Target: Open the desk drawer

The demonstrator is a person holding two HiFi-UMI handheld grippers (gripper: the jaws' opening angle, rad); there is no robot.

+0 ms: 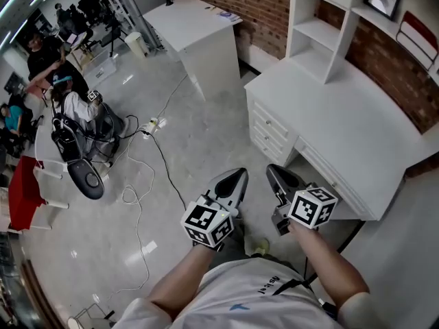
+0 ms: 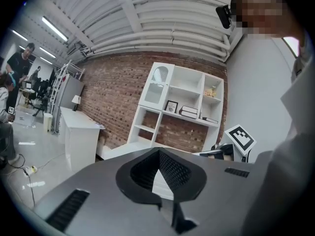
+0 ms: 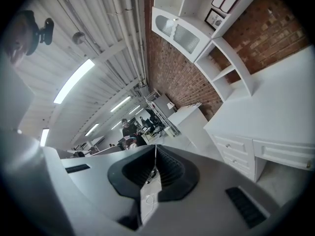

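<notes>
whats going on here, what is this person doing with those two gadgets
A person stands by a white desk with a gripper in each hand. The left gripper and the right gripper both hang in the air short of the desk, fingers together and holding nothing. The drawers are all shut, and neither gripper touches one.

Desk at right, shelf unit standing on its rear edge. Drawer stack under its left end, desk drawer beside the stack. Left claw and right claw side by side before the desk, above the floor. Cables on the floor, at left.
</notes>
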